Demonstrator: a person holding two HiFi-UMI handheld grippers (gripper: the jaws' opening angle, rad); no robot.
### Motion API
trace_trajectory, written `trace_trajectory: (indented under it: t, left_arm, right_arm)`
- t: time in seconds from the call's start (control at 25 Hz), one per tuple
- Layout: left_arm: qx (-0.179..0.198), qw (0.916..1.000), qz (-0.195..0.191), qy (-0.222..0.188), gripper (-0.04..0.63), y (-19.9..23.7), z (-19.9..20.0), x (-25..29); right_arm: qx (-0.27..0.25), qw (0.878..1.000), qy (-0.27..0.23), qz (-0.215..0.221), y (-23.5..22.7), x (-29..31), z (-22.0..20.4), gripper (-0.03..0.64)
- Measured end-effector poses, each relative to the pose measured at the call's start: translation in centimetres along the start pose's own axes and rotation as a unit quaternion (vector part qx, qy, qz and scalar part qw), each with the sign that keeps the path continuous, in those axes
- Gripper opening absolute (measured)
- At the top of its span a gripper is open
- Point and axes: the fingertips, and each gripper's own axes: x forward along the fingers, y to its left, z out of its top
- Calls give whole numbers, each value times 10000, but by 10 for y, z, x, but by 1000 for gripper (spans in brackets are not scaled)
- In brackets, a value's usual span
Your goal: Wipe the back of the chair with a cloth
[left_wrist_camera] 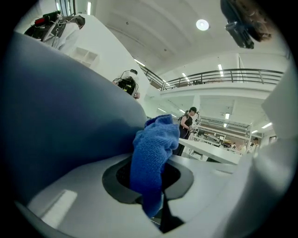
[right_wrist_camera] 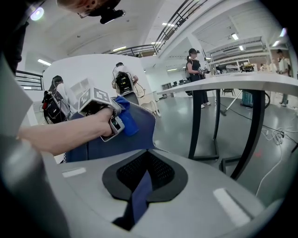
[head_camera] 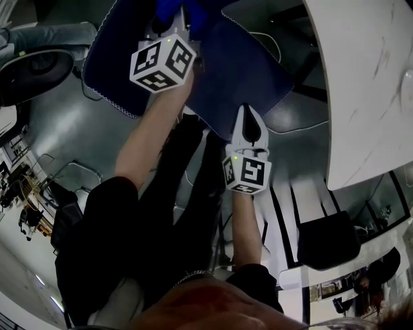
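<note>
The chair back [head_camera: 248, 64] is a dark blue padded panel with a stitched edge, at the top of the head view. My left gripper [head_camera: 170, 19] is shut on a bright blue cloth [head_camera: 169, 8] and holds it against the panel's upper part. In the left gripper view the cloth [left_wrist_camera: 153, 155] bunches up between the jaws, with the chair back [left_wrist_camera: 60, 116] filling the left side. My right gripper [head_camera: 248, 113] is shut on the panel's lower edge; a dark blue strip of the chair back [right_wrist_camera: 139, 190] runs through its jaws. The right gripper view also shows the cloth [right_wrist_camera: 126, 120] on the panel.
A white table [head_camera: 361, 84] stands to the right, its dark legs [right_wrist_camera: 195, 121] close beside the chair. A black seat [head_camera: 326, 238] is at lower right. Cables lie on the grey floor [head_camera: 64, 129]. People stand at benches [right_wrist_camera: 193, 69] in the background.
</note>
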Motion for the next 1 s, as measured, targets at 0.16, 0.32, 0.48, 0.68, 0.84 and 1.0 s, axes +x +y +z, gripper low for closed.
trace_trajectory:
  t: [0.16,0.32,0.48,0.68,0.84,1.0]
  left_arm:
    - [137,9999,-16,48,52,-1,-14,5]
    - [253,9996,29,114,52,0,-28,8]
    - [273,9994,-17,207,54,-3,-41,11]
    - [259,9992,-22,315,54,-5,-55,15]
    - [347,9981,-106,502,54,-8,-75,20]
    - [552,9968,-135,554,54,-6,-89,25]
  right_arm:
    - [-62,10000,-7,-25,-5,1,0,3]
    - [-32,10000,-9,-32,-10,4,-1,3]
    - [-65,10000,-18,-30,-13,3,1,3]
    - [-16,9999,0,-114,-22,3,2,3]
    - [13,9999,55,-104,-21,4,-3,3]
    - [56,9999,103,-94,-23,6,-9,3]
